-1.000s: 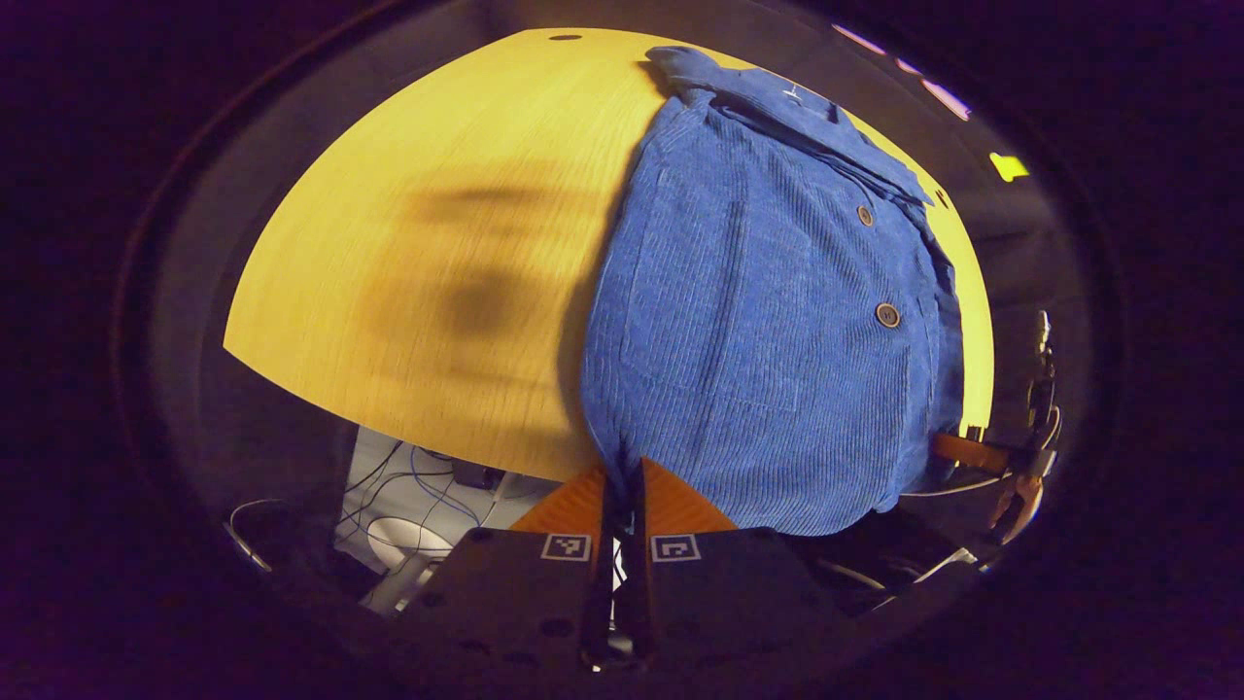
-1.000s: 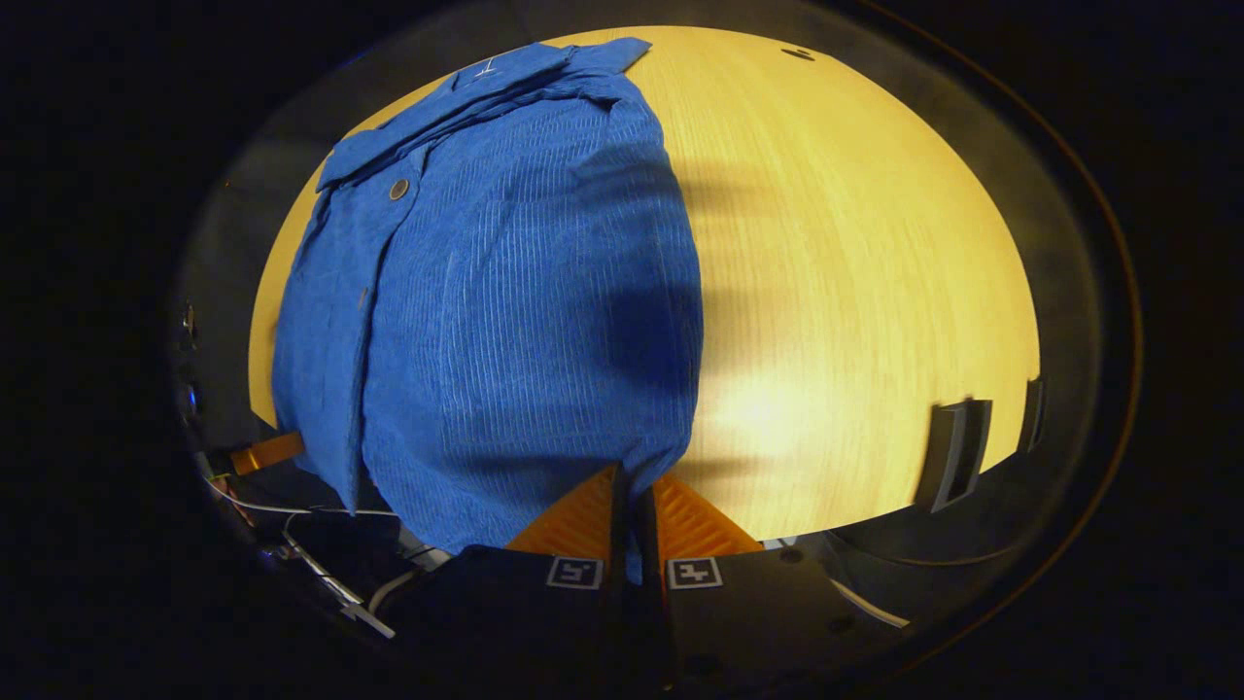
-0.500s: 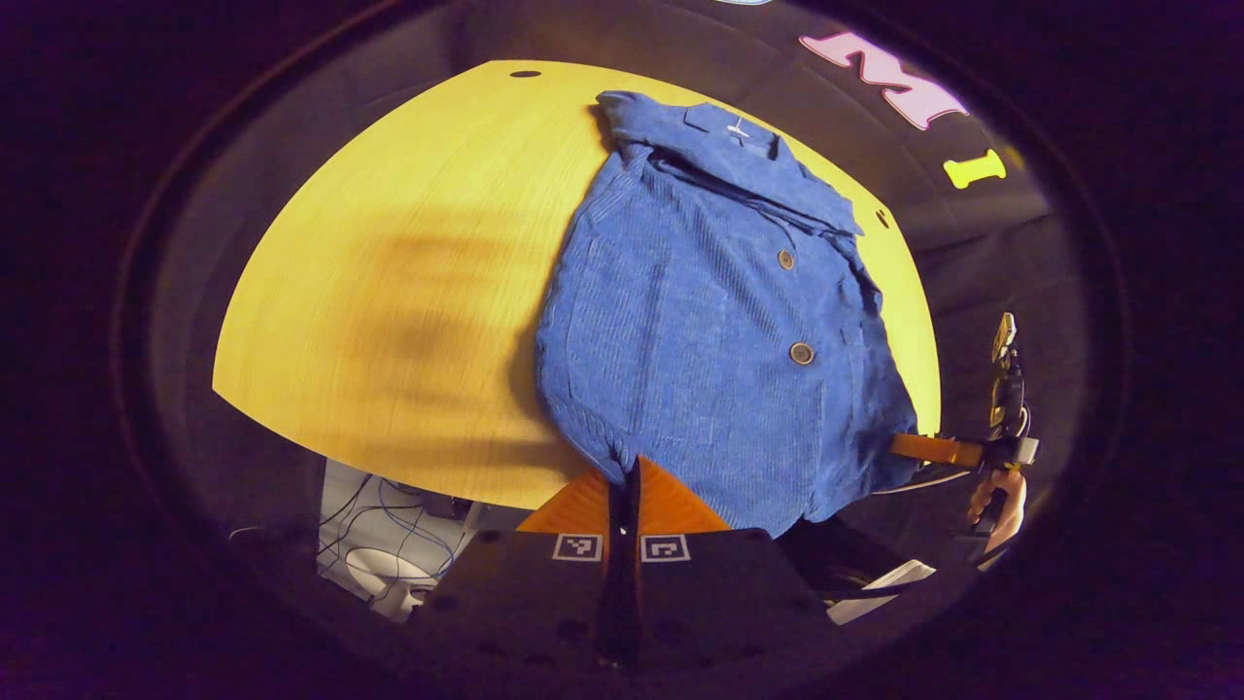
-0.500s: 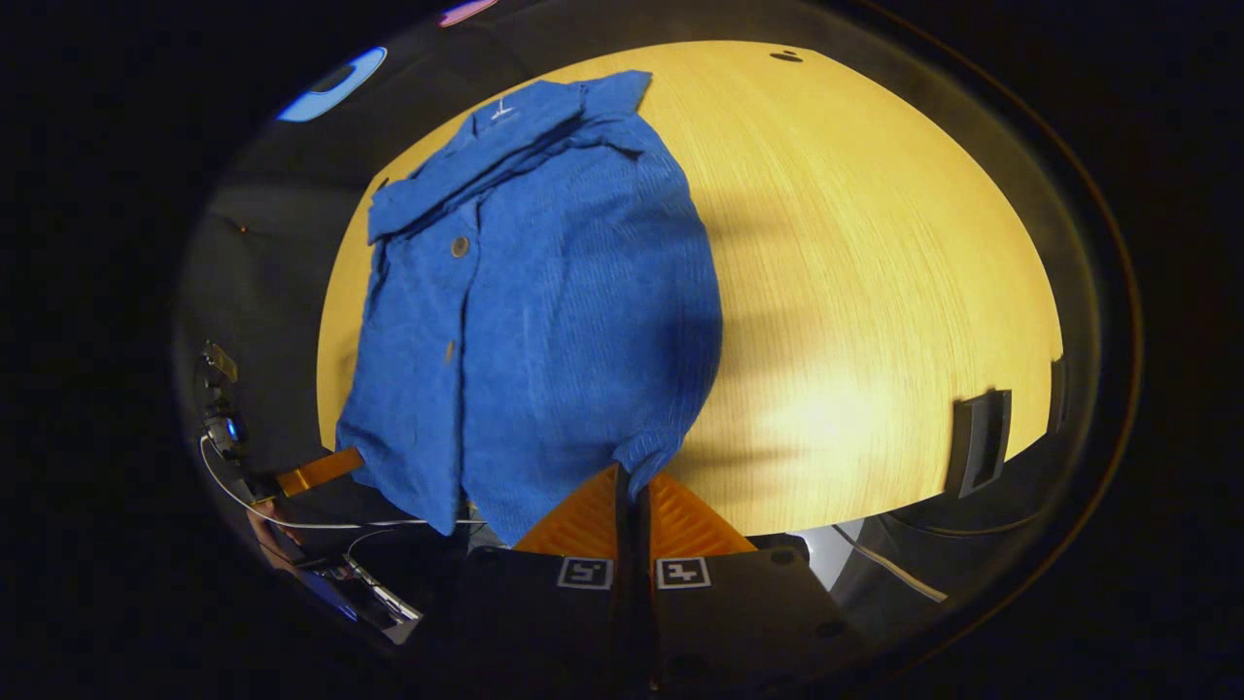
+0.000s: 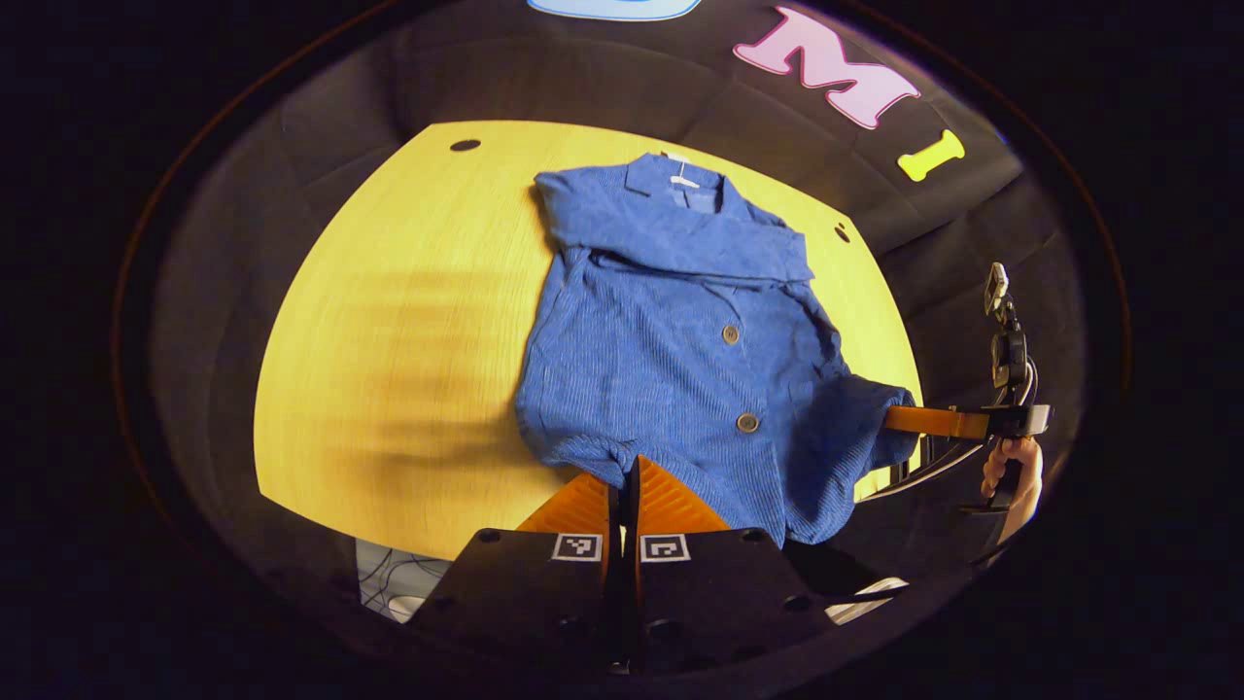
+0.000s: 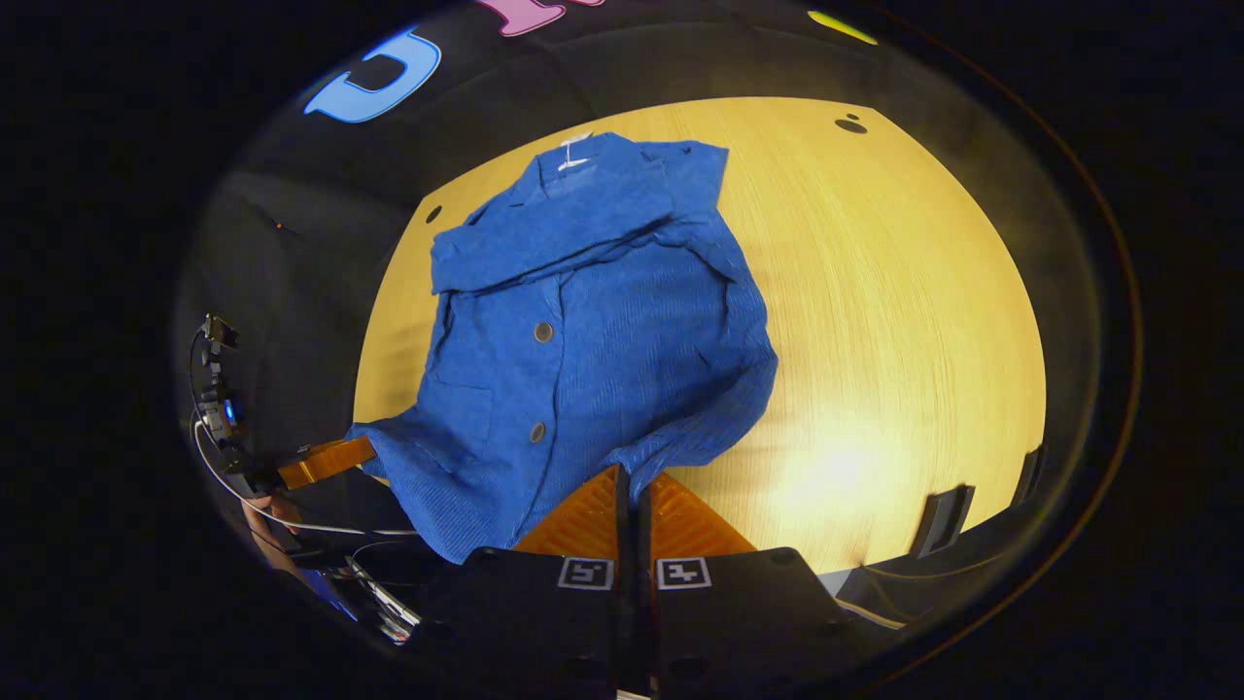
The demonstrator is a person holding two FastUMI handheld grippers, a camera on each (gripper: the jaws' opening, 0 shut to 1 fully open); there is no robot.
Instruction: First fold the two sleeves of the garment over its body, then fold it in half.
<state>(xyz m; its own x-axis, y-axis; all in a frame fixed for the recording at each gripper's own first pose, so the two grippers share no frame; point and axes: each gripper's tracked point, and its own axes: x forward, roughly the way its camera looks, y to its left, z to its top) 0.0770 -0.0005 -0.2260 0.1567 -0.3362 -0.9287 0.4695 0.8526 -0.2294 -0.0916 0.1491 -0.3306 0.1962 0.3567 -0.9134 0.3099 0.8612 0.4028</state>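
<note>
A blue corduroy shirt (image 5: 671,340) lies front up on the yellow wooden table (image 5: 389,340), collar (image 5: 680,180) at the far side, a sleeve folded across its chest. My left gripper (image 5: 627,472) is shut on the near hem corner and holds it above the table. In the same view my right gripper (image 5: 899,420) pinches the other hem corner, a hand (image 5: 1011,476) behind it. In the right gripper view the shirt (image 6: 583,331) slopes up toward my right gripper (image 6: 632,476), shut on its hem corner. My left gripper (image 6: 360,449) grips the opposite corner there.
The table (image 6: 894,321) has small dark holes (image 5: 465,145) near its far corners. A black clamp (image 6: 945,520) sits on its near right edge. Cables (image 5: 389,583) lie on the floor below the near edge. The booth's black wall stands behind the table.
Both grippers have risen and pulled back with the hem corners. The hem has come up off the table and the shirt looks farther away. Both stay shut.
</note>
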